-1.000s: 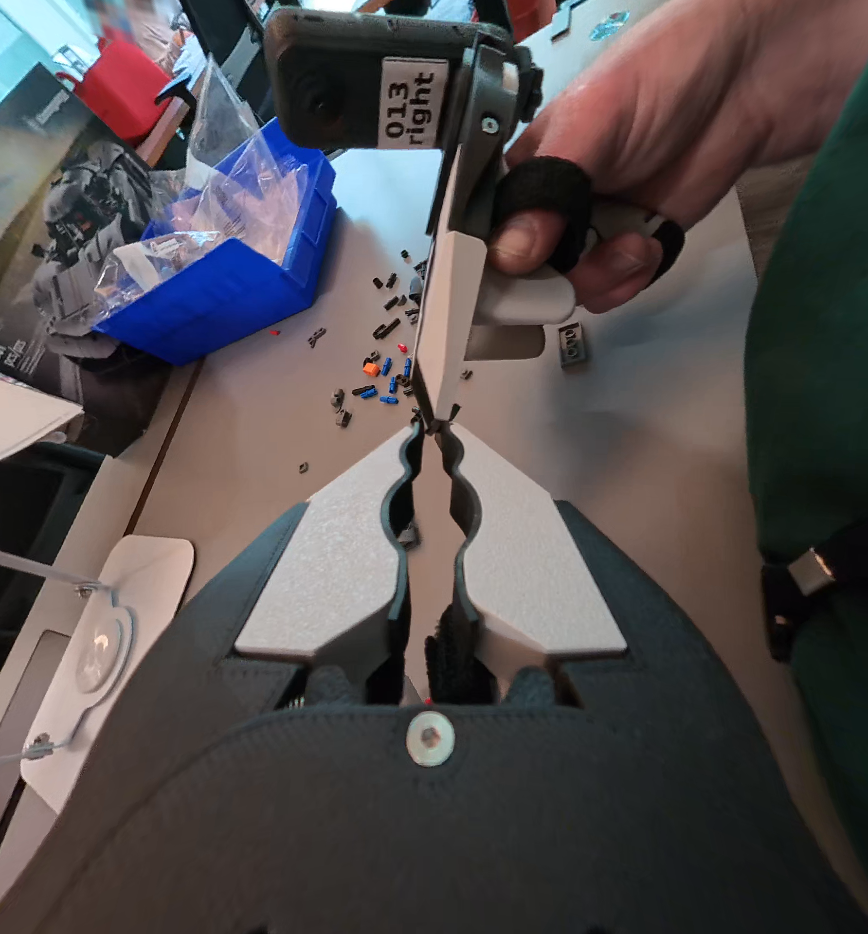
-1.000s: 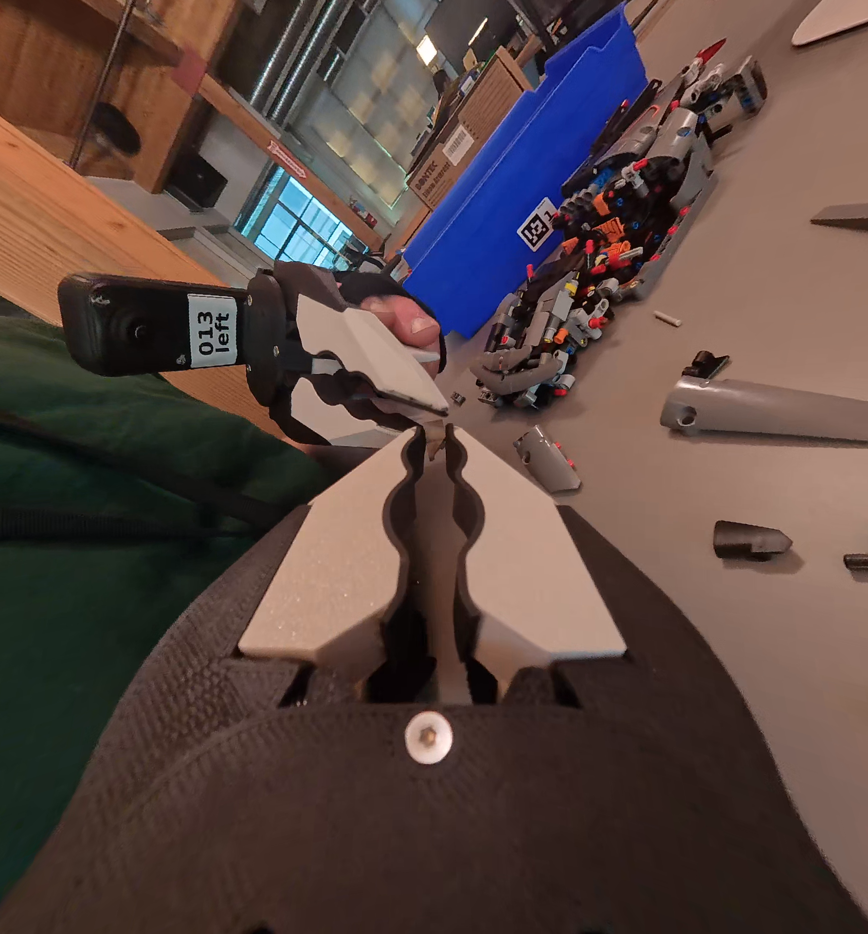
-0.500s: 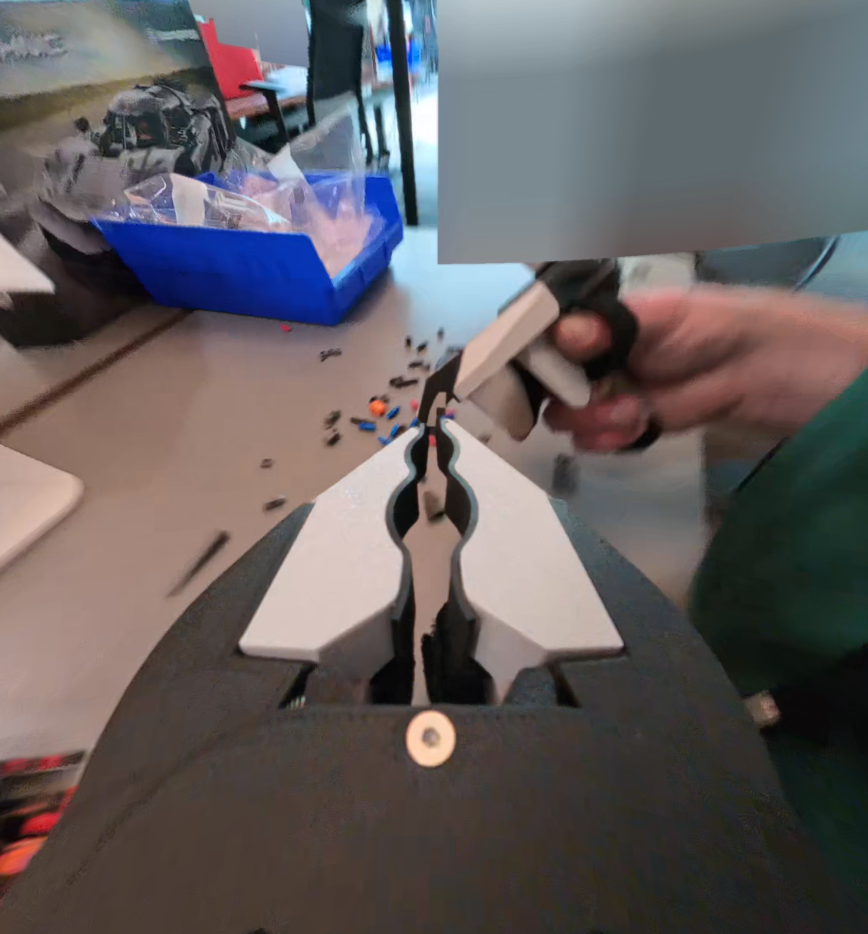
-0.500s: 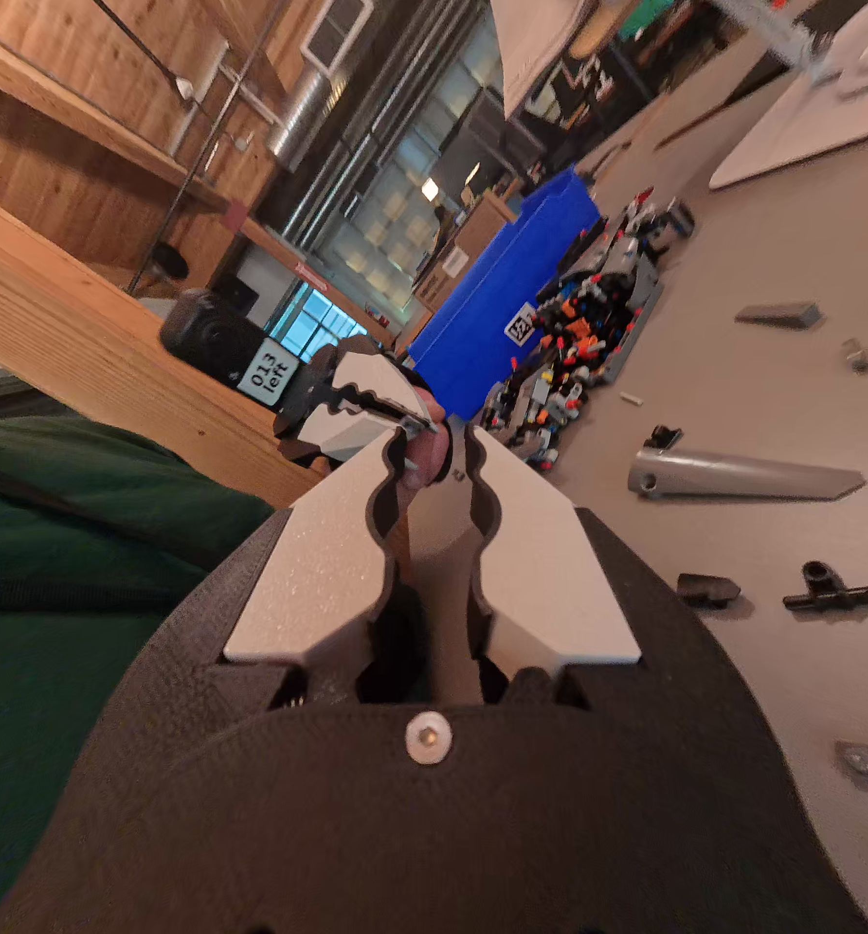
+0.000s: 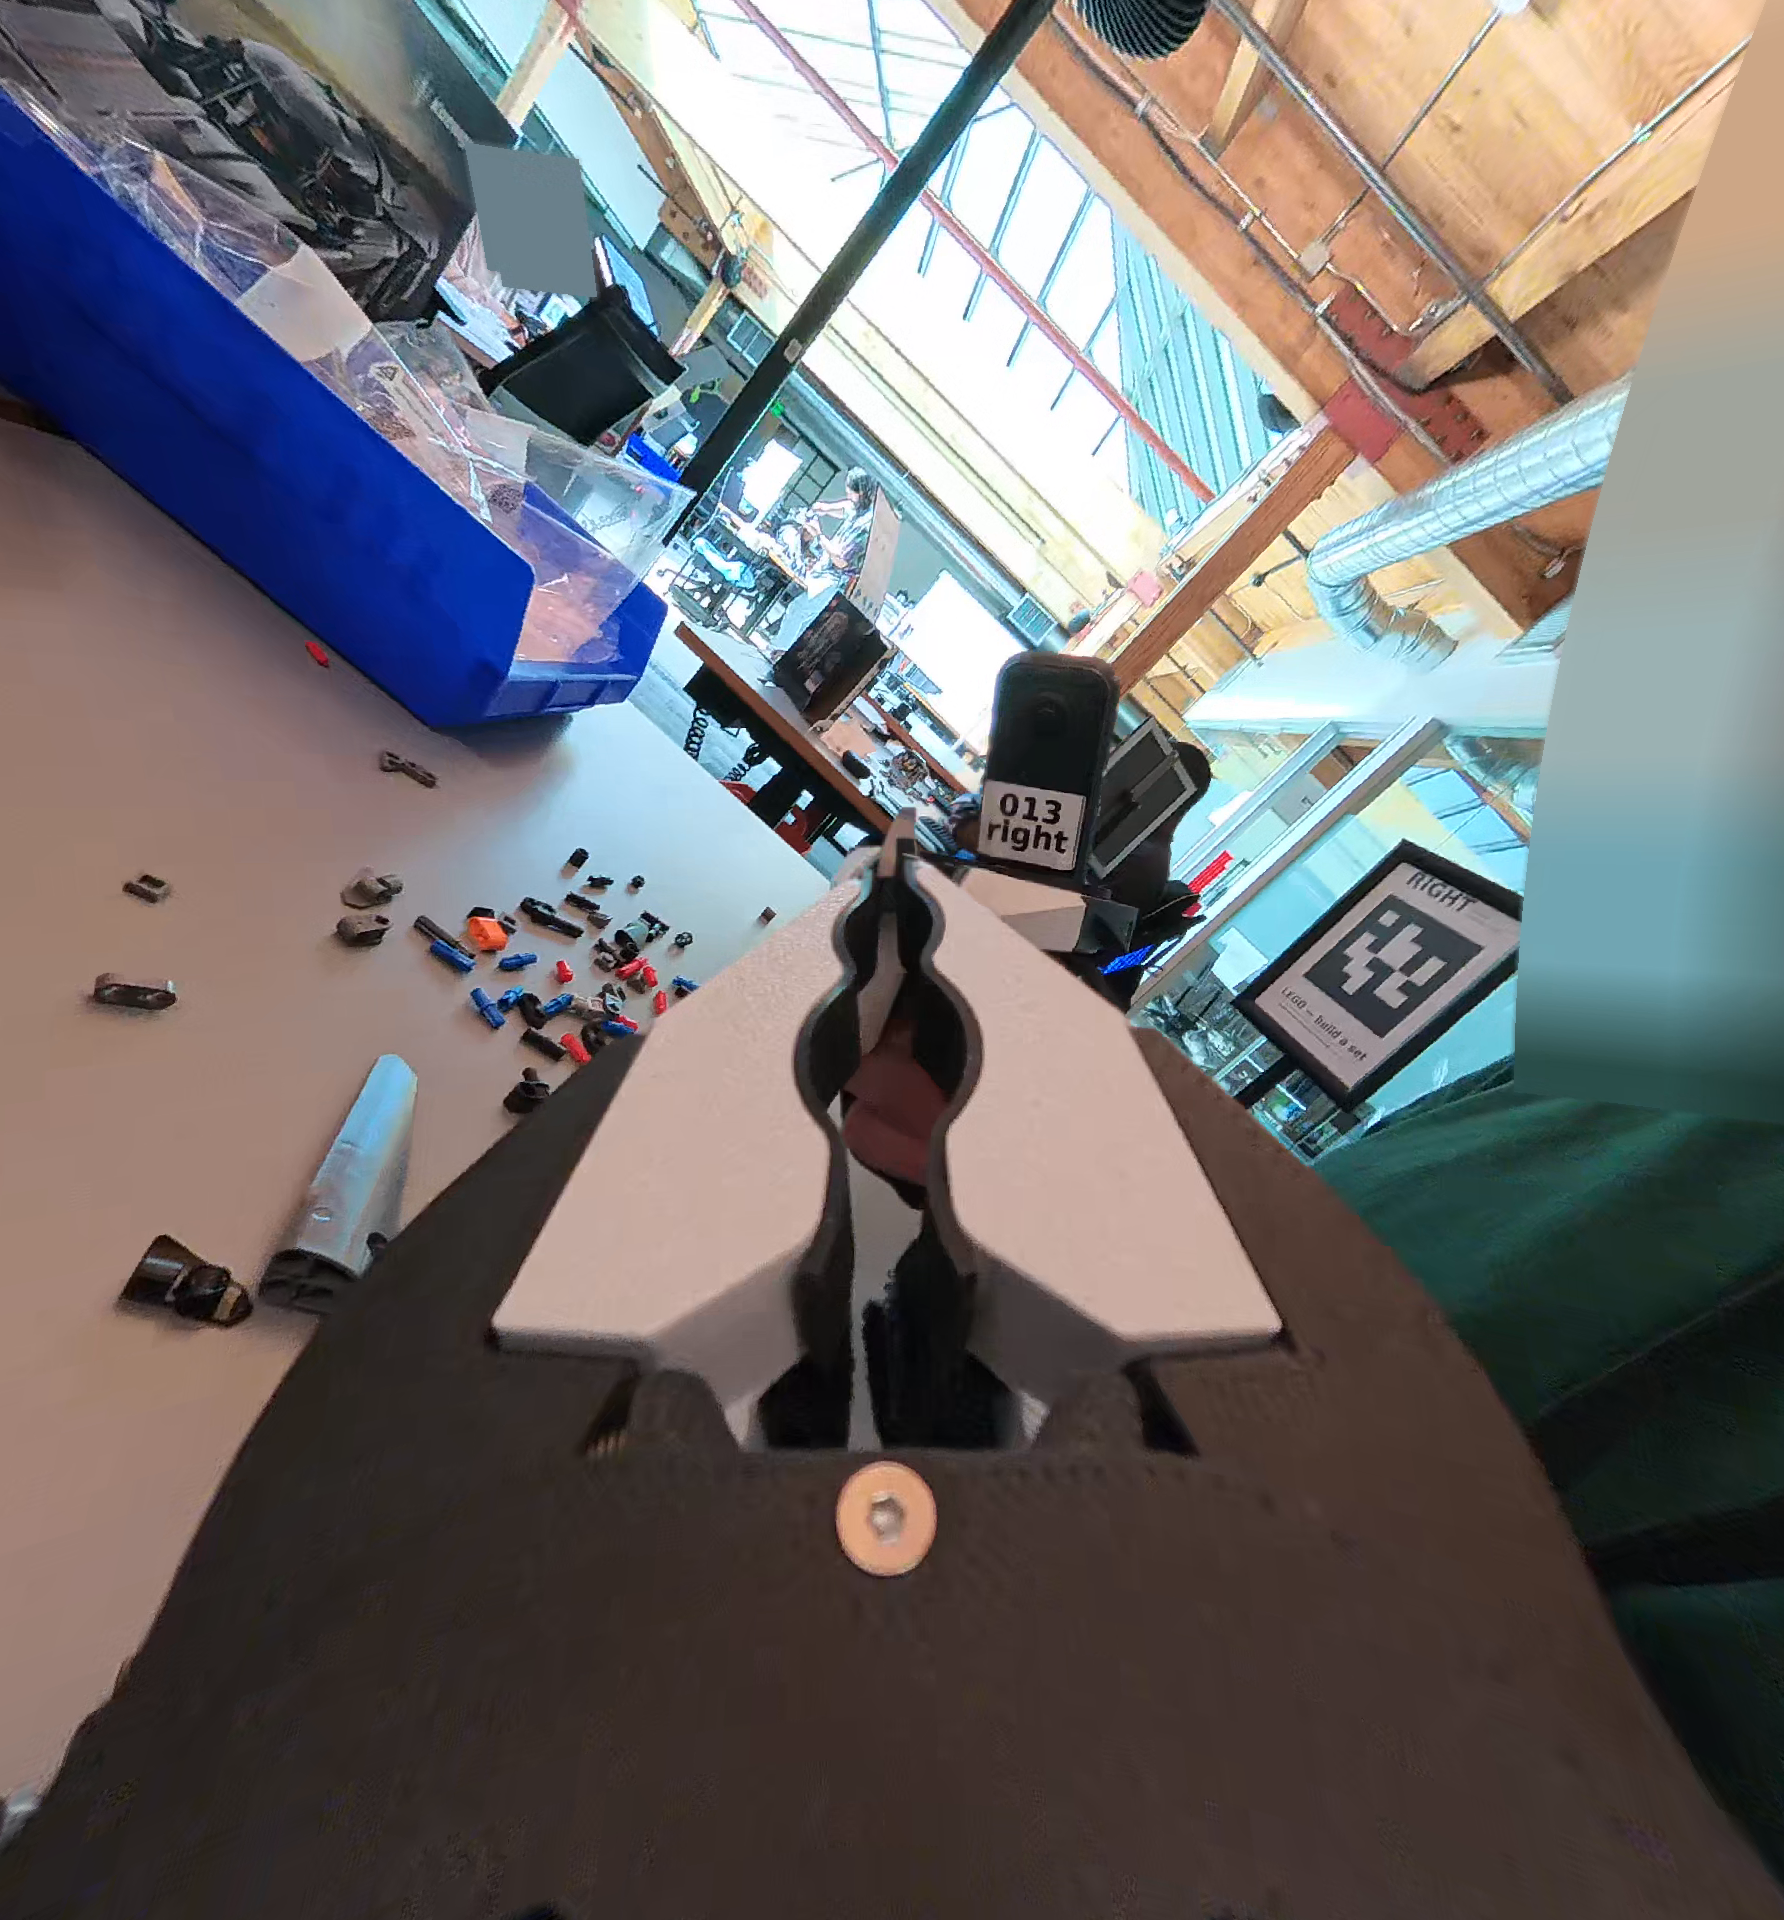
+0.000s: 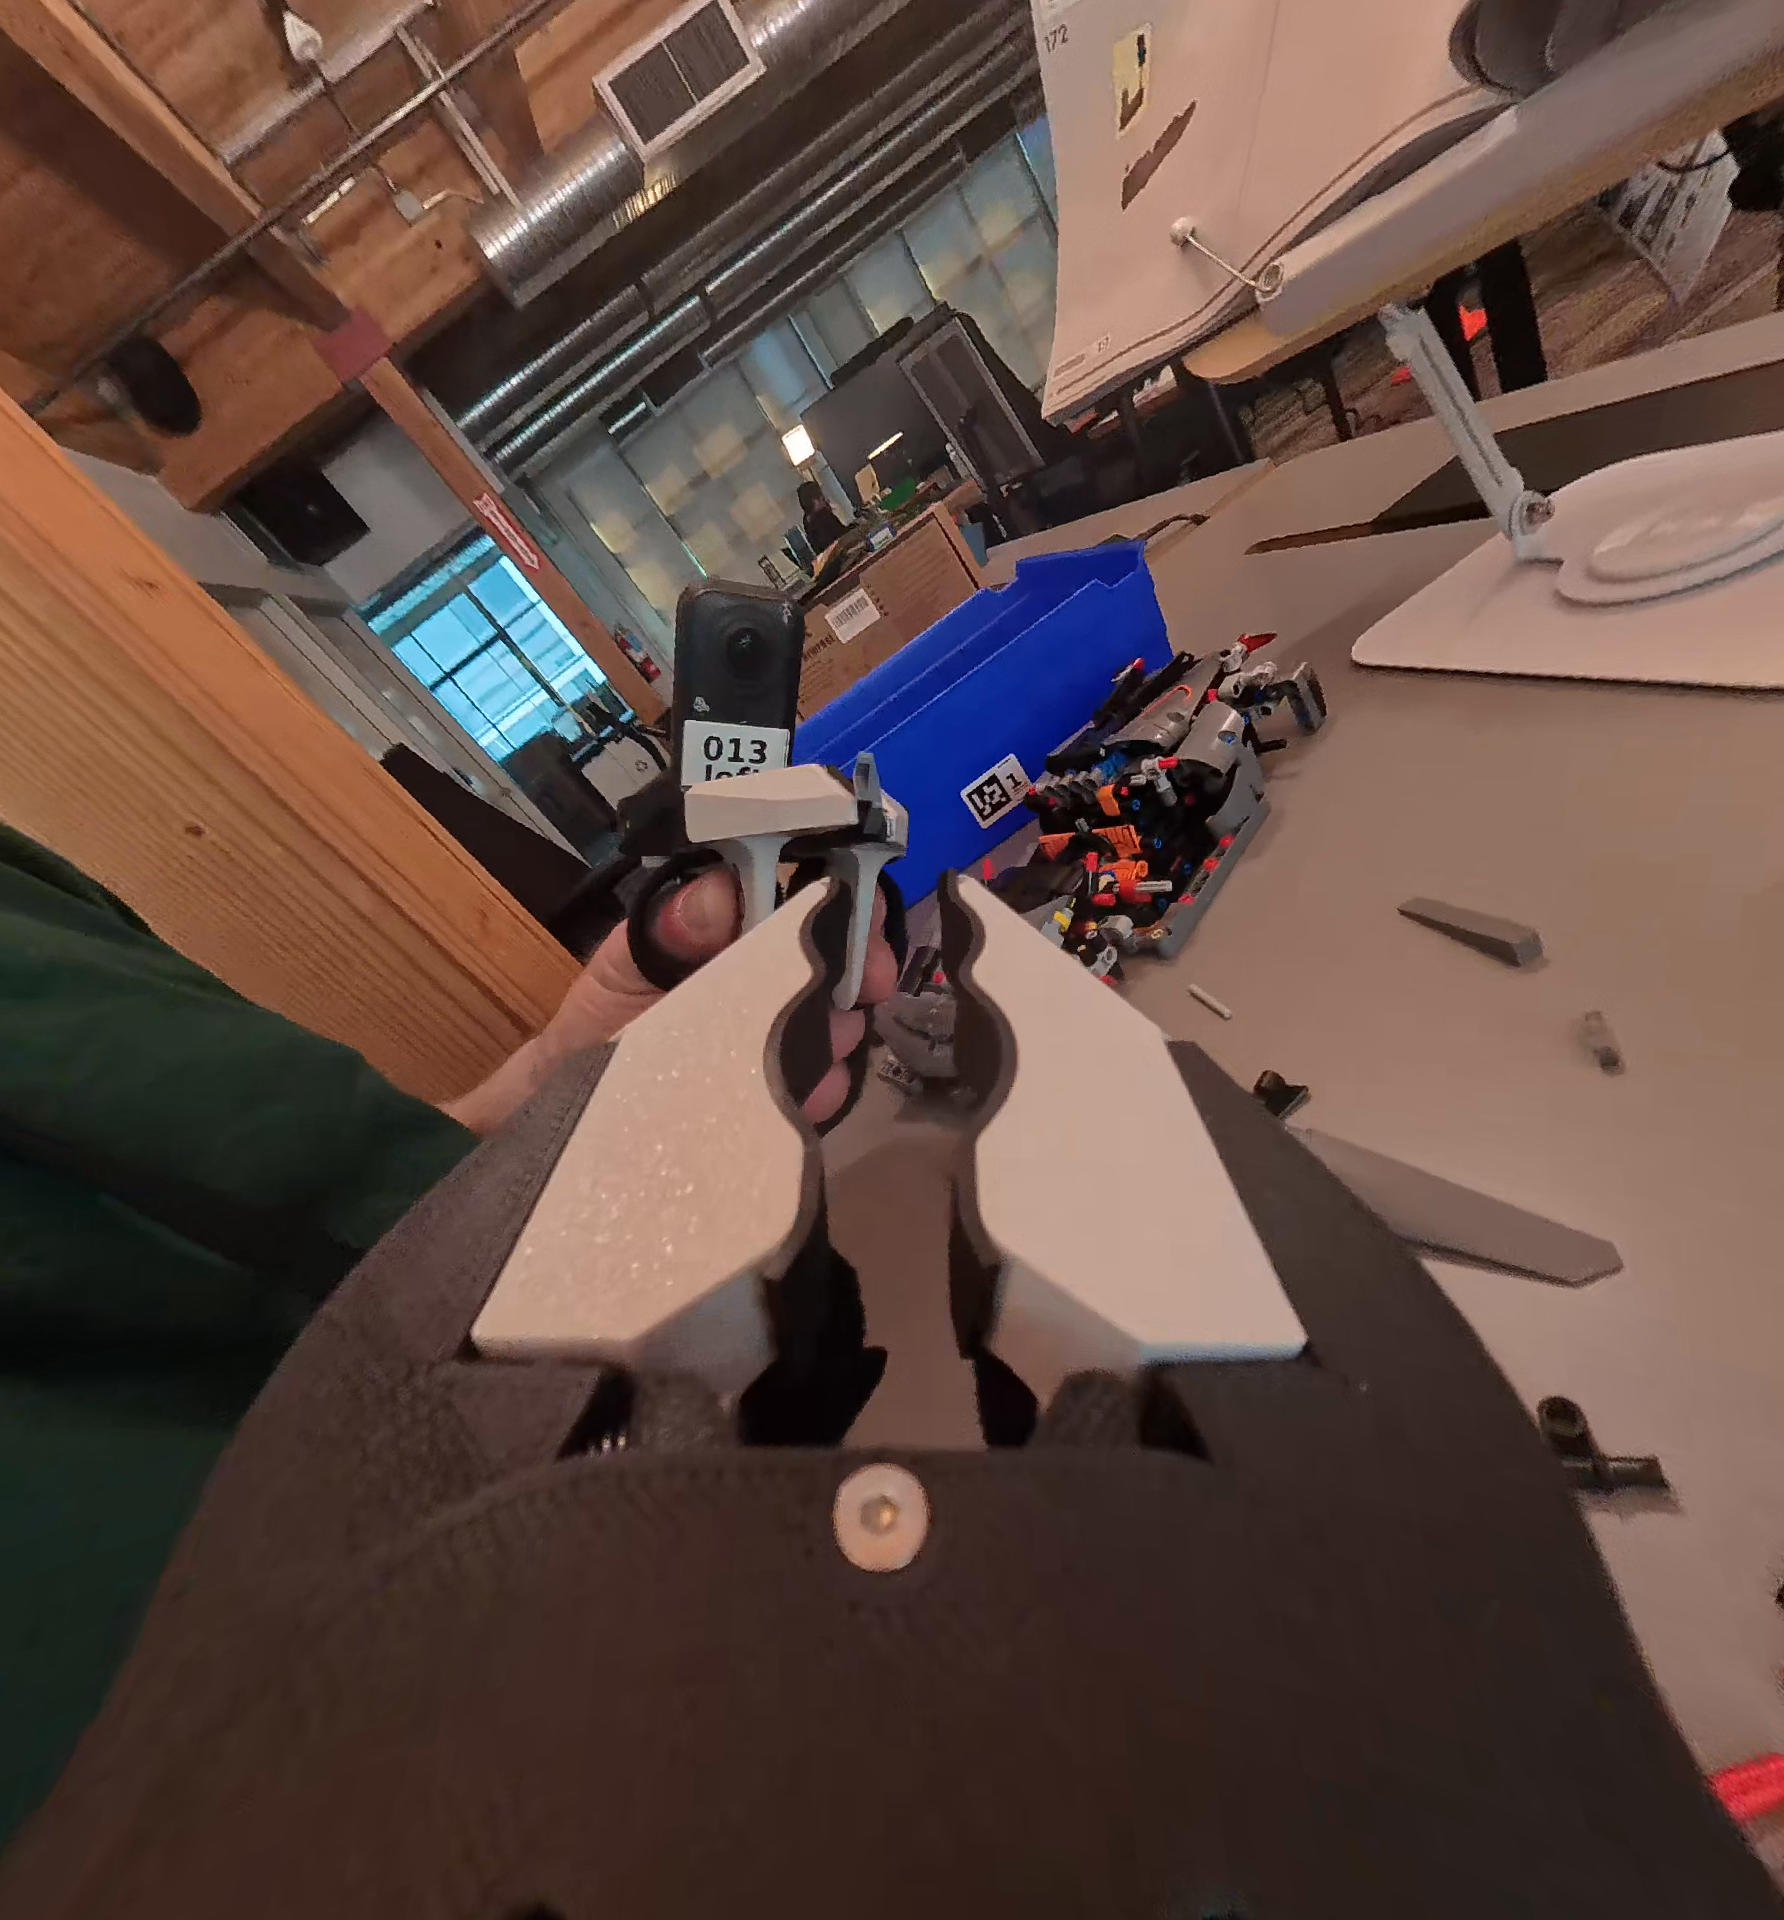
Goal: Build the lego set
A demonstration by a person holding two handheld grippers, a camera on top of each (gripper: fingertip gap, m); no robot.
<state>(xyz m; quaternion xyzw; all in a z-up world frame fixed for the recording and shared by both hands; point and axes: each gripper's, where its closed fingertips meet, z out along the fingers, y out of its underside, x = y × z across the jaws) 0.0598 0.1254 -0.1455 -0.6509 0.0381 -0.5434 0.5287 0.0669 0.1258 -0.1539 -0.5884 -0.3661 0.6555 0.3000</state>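
Note:
My left gripper (image 5: pixel 896 878) is shut on a small grey lego piece (image 5: pixel 903 831) that sticks out past its tips. In the right wrist view the left gripper (image 6: pixel 862 821) is held in the air just ahead of my right gripper (image 6: pixel 890 896), the grey piece (image 6: pixel 870 790) at its tip. My right gripper is open and empty. Its fingers (image 5: pixel 1018 906) show close behind the left tips. The partly built lego model (image 6: pixel 1158 810) lies on the grey table in front of a blue bin (image 6: pixel 981 727).
Loose small pieces (image 5: pixel 555 977) and a silver panel (image 5: pixel 358 1174) lie left of the grippers. A blue bin with plastic bags (image 5: pixel 244 436) stands behind. Grey panels (image 6: pixel 1459 1216) (image 6: pixel 1470 930) and a white stand base (image 6: pixel 1615 613) lie to the right. A green sleeve (image 6: pixel 88 1195) is near. Both grippers' tips are close together, under 4 cm apart. Both grippers' tips are roughly 25 cm from the partly built lego model (image 6: pixel 1158 810).
My right gripper has opened and drawn back from the left tips. Both grippers have tilted up from the table. The left stays shut on the small grey piece.

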